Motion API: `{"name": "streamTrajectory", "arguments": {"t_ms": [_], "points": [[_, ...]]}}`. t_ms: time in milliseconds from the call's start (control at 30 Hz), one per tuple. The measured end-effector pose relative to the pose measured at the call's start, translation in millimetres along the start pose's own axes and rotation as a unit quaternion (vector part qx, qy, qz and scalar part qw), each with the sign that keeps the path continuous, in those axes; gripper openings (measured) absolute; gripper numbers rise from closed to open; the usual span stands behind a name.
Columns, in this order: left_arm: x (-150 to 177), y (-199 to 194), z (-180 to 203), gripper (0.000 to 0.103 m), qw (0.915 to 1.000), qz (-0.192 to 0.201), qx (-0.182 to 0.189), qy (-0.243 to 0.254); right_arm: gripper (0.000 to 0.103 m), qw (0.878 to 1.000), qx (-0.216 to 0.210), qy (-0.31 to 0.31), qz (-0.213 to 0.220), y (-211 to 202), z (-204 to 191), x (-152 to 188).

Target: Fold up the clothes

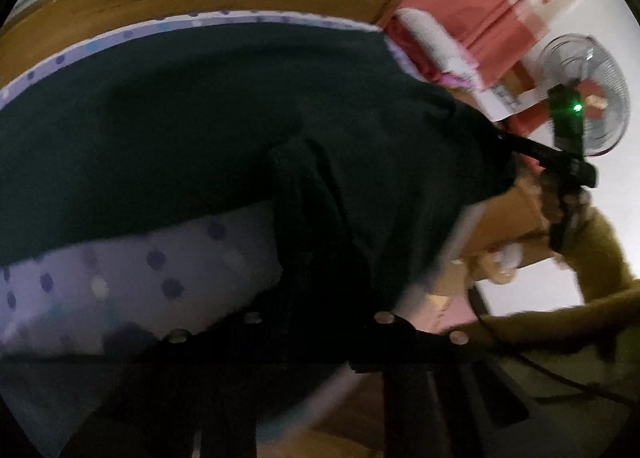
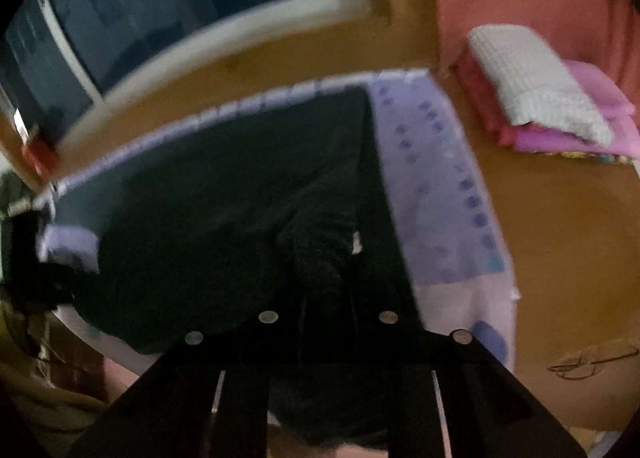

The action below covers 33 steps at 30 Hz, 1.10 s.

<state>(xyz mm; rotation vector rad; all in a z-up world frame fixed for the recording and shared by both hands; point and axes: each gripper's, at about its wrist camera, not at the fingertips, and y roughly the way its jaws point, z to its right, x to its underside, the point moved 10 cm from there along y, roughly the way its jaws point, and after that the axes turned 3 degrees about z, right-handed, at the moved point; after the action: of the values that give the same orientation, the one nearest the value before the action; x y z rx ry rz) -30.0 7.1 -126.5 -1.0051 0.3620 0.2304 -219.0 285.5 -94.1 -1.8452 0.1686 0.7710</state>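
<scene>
Gripping dark garment edges: left gripper and right gripper both clenched on cloth, lifted off dotted sheet.

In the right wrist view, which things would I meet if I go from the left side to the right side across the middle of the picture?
Dark garment → lilac dotted sheet → bare wooden surface; higher up at the far right, a stack of folded pink and white textiles.
</scene>
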Motion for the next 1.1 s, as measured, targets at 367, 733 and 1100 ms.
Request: {"name": "streamTrajectory", "arguments": {"t_ms": [367, 733, 1100], "points": [[50.5, 25.4, 13.9, 0.018, 0.9968, -0.075, 0.02, -0.019, 0.016, 0.994, 0.069, -0.005, -0.078, 19.4, 25.5, 56.9], [46.9, -32.1, 2.1, 0.026, 0.9986, -0.033, -0.037, -0.015, 0.034, 0.997, 0.054, -0.046, -0.041, -23.0, 17.8, 2.5], [-74.3, 20.8, 10.6, 0.028, 0.9957, 0.049, -0.055, -0.057, 0.06, 0.995, -0.039, -0.095, -0.02, 120.6, 15.6, -128.6]]}}
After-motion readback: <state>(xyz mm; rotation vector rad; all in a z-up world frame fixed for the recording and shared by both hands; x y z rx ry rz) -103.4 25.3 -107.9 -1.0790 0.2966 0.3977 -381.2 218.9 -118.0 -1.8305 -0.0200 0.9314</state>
